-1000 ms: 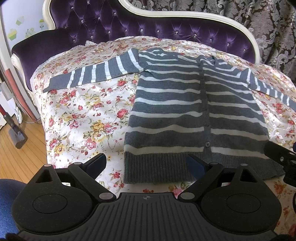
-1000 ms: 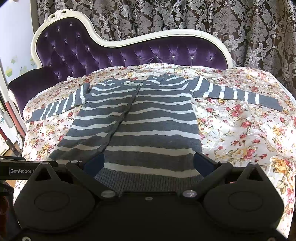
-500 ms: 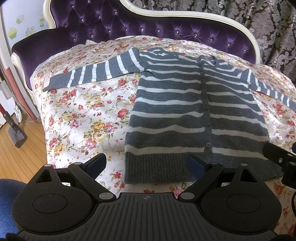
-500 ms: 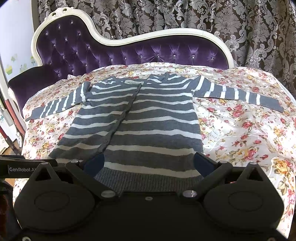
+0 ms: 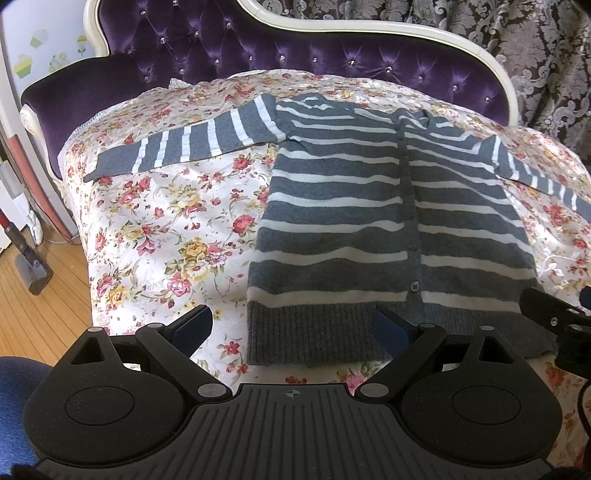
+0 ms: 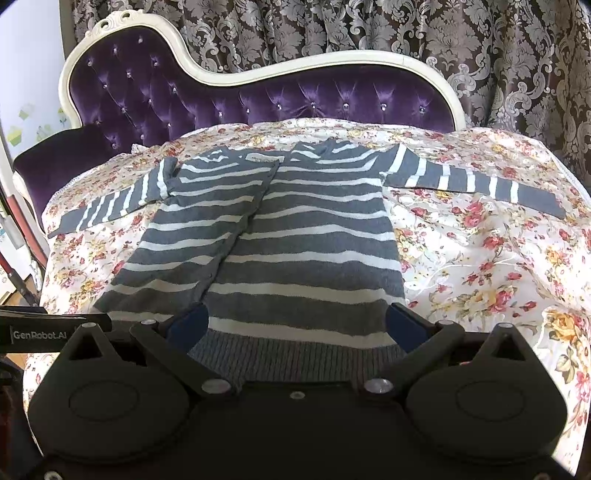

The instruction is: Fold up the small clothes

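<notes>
A grey cardigan with white stripes (image 5: 369, 221) lies flat and buttoned on the floral cover, both sleeves spread out to the sides; it also shows in the right wrist view (image 6: 280, 236). My left gripper (image 5: 293, 326) is open and empty, just in front of the hem's left corner. My right gripper (image 6: 297, 323) is open and empty, over the ribbed hem at the right half. The right gripper's body shows at the right edge of the left wrist view (image 5: 554, 317).
The floral cover (image 5: 166, 221) lies over a purple tufted chaise with a white frame (image 6: 258, 74). Patterned curtains (image 6: 443, 33) hang behind. A wooden floor and a vacuum head (image 5: 33, 273) are to the left.
Both grippers have shifted very slightly; the views are almost the same. The cardigan has not moved.
</notes>
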Motion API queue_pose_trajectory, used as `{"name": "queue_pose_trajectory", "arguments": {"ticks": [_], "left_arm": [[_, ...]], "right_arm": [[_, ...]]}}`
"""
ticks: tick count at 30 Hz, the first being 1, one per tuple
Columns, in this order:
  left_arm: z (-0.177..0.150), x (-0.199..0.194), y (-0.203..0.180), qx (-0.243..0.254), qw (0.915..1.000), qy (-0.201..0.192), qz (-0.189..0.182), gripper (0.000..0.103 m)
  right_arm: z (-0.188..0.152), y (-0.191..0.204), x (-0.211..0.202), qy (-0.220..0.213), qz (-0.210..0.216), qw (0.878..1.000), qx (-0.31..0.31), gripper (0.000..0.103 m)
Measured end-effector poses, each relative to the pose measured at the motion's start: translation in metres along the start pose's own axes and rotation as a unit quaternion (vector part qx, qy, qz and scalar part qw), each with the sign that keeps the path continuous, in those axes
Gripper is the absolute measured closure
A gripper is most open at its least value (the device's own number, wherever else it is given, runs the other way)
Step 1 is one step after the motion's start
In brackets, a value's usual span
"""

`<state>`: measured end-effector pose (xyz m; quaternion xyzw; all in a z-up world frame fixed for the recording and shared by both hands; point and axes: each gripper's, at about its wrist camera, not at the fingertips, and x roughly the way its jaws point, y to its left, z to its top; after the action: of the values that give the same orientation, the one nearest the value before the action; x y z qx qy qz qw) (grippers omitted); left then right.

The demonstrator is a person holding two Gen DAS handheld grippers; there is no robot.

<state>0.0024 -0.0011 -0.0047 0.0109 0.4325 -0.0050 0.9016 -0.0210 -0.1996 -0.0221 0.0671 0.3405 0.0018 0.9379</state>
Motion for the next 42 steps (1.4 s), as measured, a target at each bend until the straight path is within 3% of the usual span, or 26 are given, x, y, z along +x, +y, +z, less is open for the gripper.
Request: {"name": "queue_pose_trajectory", "arguments": {"ticks": [13,31,37,42], "left_arm": [[-0.001,0.003,0.001,-0.002,1.0,0.005,-0.001,0.009],[0.0,-0.005,0.004,-0.011,0.9999,-0.003,-0.012,0.009],[0.009,-0.008,0.011,-0.023,0.9994,-0.018,-0.021,0.009],[0.022,-0.007,0.018,-0.036,0.9979,-0.022,-0.049,0.009]], "right_arm": [[-0.003,0.003,0.007,0.026,-0.014,1.0,0.001,0.001],[-0.003,0.005,0.006,0.03,-0.016,0.999,0.001,0.001],[0.007,0.005,0.008,0.027,0.012,1.0,0.006,0.001],[0.025,0.006,0.013,0.015,0.047,0.999,0.013,0.001]]}}
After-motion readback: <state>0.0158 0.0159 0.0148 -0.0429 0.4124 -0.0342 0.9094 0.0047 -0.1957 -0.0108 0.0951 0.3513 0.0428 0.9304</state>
